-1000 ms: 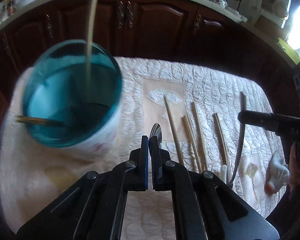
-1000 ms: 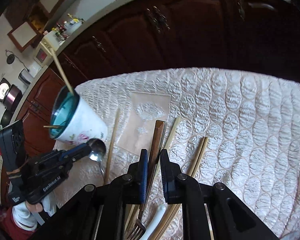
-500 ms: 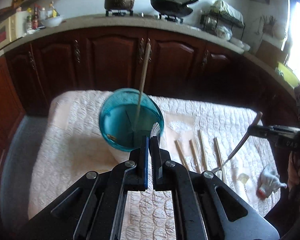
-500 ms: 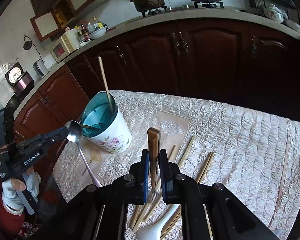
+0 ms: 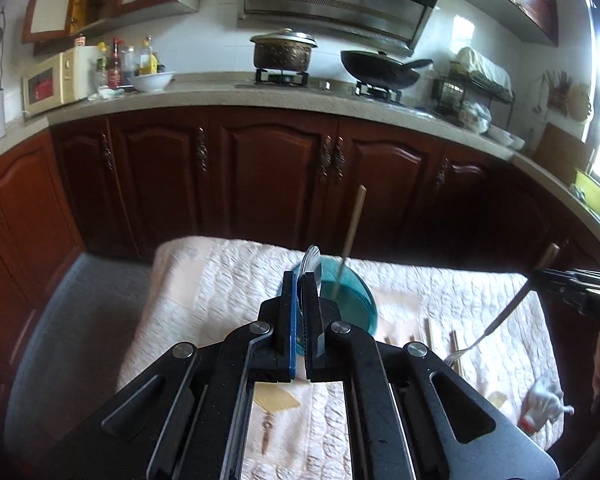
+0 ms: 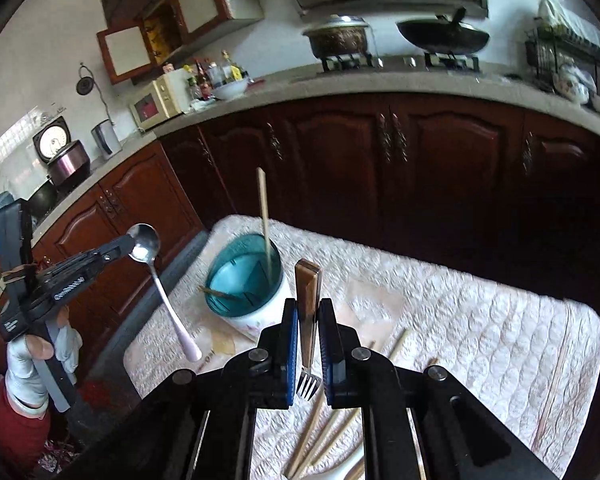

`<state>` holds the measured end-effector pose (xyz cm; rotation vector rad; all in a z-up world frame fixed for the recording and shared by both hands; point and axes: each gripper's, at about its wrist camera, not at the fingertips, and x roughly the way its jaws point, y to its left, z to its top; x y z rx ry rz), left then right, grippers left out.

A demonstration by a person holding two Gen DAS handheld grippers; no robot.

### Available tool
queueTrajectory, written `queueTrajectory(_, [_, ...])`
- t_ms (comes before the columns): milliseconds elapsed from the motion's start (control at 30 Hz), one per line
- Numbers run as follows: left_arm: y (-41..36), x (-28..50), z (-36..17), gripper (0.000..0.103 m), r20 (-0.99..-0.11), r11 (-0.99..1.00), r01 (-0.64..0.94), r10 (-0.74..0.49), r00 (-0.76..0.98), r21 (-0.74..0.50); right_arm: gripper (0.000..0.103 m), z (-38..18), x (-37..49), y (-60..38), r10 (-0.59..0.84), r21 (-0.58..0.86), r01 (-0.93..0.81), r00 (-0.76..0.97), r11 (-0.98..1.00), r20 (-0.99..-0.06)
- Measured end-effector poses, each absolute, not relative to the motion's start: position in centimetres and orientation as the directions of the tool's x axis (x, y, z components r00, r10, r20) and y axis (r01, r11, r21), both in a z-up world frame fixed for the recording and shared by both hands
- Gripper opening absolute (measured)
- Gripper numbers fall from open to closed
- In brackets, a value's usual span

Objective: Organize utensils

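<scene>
My left gripper (image 5: 299,280) is shut on a metal spoon (image 5: 311,261), held edge-on above the table; in the right wrist view that left gripper (image 6: 126,245) grips the spoon (image 6: 144,242) near its bowl, the pale handle hanging down. My right gripper (image 6: 308,308) is shut on a fork (image 6: 308,304) with a brown wooden handle, tines pointing down; the left wrist view shows this fork (image 5: 504,316) hanging at the right. A white floral cup (image 6: 246,278) with a teal inside stands on the quilted cloth, two chopsticks in it, one (image 6: 264,216) upright.
Several chopsticks (image 6: 320,428) and a white spoon (image 6: 340,474) lie on the cloth (image 6: 480,320) below my right gripper. One more chopstick (image 6: 556,380) lies near the cloth's right edge. Dark wooden cabinets (image 5: 276,176) stand behind the table. A person's gloved hand (image 6: 28,364) holds the left gripper.
Both grippers have risen and tilted up, so the cabinets and counter now fill the views. The spoon and the fork have been lifted off the cloth. The cup looks smaller and farther.
</scene>
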<state>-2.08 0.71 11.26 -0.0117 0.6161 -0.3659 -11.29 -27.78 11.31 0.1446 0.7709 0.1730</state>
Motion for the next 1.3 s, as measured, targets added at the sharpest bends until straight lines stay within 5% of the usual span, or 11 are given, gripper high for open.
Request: queueTrajectory(1300, [-0.8, 5.7, 11.1, 0.001, -0.506, 0.979, 0.199, -0.152, 0.849, 0.039, 0.009, 15.4, -2.0, -21.9, 0.247, 0.187, -0.165, 0.747, 0.968, -0.618])
